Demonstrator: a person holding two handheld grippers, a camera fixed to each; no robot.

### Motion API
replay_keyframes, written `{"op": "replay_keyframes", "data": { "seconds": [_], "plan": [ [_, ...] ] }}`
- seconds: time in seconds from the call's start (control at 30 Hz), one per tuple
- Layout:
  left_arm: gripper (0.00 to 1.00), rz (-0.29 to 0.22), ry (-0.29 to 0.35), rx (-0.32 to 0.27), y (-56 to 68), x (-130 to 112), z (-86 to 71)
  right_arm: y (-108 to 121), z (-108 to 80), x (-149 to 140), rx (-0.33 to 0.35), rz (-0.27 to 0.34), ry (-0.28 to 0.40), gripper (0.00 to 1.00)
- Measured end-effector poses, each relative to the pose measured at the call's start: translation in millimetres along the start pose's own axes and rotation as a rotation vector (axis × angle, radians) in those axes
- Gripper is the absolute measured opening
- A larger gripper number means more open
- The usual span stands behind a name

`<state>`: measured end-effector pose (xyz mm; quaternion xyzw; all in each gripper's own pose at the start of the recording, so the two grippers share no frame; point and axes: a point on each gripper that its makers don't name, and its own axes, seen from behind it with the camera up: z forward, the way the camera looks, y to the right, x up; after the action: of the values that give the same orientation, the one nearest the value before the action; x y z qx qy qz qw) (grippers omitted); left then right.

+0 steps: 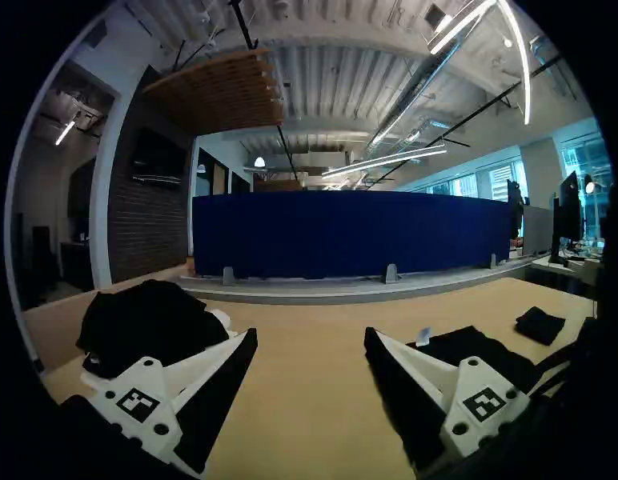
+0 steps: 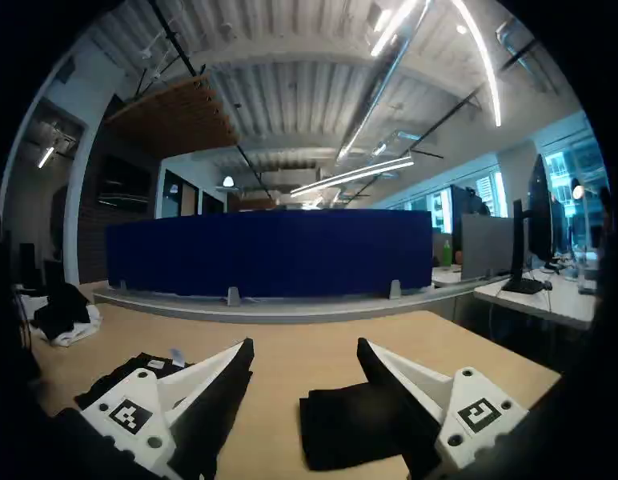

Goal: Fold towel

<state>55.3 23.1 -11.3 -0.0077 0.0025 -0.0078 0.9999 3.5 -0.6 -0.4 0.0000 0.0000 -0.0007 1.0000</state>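
Broadly, the pale wooden desk (image 1: 309, 416) ran out ahead of both pairs of fingers, and a long blue partition (image 1: 349, 236) stood along its far edge, well beyond the fingertips.

In the left gripper view, a rumpled black heap (image 1: 145, 324) of cloth lay just behind the left finger, which hid part of it. In the right gripper view the same heap (image 2: 61, 316) sat far out to the left of the left finger, with some white cloth under it.

A spread black towel (image 1: 489, 352) lay flat on the desk behind the left gripper's right finger. In the right gripper view it lay behind the left finger.

A small folded black towel (image 1: 539, 324) sat further out to the right of that finger, apart from the spread one. In the right gripper view it lay between the fingers, close against the inner side of the right finger, which covered part of it. Whether they touched could not be told.

The left gripper (image 1: 309, 336) hung over bare desk, fingers wide apart with nothing between them. The right gripper (image 2: 303, 344) was spread just as wide and gripped nothing.

A small white tag (image 1: 424, 335) showed at the spread towel's edge, near the right fingertip.
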Motion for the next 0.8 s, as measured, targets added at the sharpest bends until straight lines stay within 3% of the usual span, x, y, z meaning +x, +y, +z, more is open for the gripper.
{"op": "replay_keyframes", "data": {
  "seconds": [0.23, 0.53, 0.8],
  "plan": [
    [0.99, -0.009, 0.013, -0.006, 6.7, 70, -7.2, -6, -5.2, 48, 0.003, -0.019, -0.005, 1.0],
    [0.99, -0.021, -0.008, -0.007, 13.1, 132, -14.9, -1, -11.7, 108, -0.006, -0.016, -0.017, 1.0],
    [0.99, -0.006, -0.037, -0.023, 16.3, 145, -10.9, -1, -11.2, 123, 0.012, -0.03, -0.045, 1.0]
  ]
}}
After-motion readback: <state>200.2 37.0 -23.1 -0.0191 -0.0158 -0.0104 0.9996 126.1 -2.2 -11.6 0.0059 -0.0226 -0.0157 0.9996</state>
